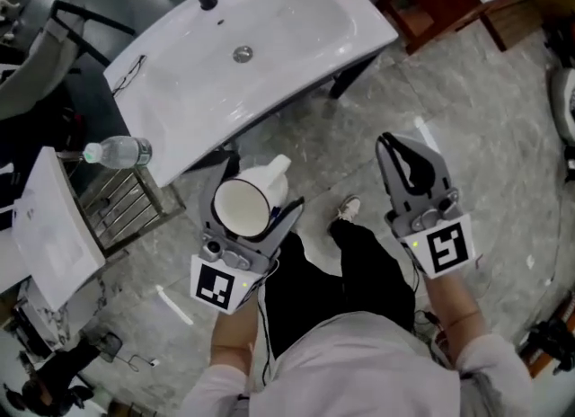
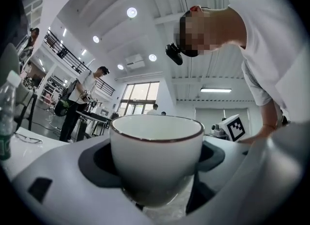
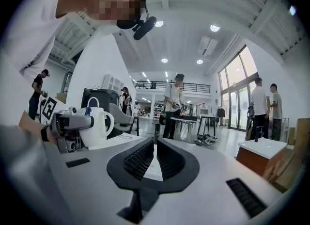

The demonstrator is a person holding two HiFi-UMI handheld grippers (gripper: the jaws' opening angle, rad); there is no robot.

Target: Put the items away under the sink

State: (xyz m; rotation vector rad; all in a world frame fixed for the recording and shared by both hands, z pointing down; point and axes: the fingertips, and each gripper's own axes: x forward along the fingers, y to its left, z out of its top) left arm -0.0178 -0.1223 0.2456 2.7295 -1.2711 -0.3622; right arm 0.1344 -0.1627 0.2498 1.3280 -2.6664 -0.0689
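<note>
Left gripper (image 1: pixel 254 192) is clamping its jaws on the white mug (image 1: pixel 243 207), hiding its base; right gripper (image 1: pixel 388 144) is keeping jaws together, empty.

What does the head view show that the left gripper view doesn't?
Only the head view shows the sink's drain, the wire rack and the person's shoe. Only the left gripper view shows ceiling lights, tall windows and a bystander. Both show the white mug clamped in the left gripper, plus the water bottle.
</note>
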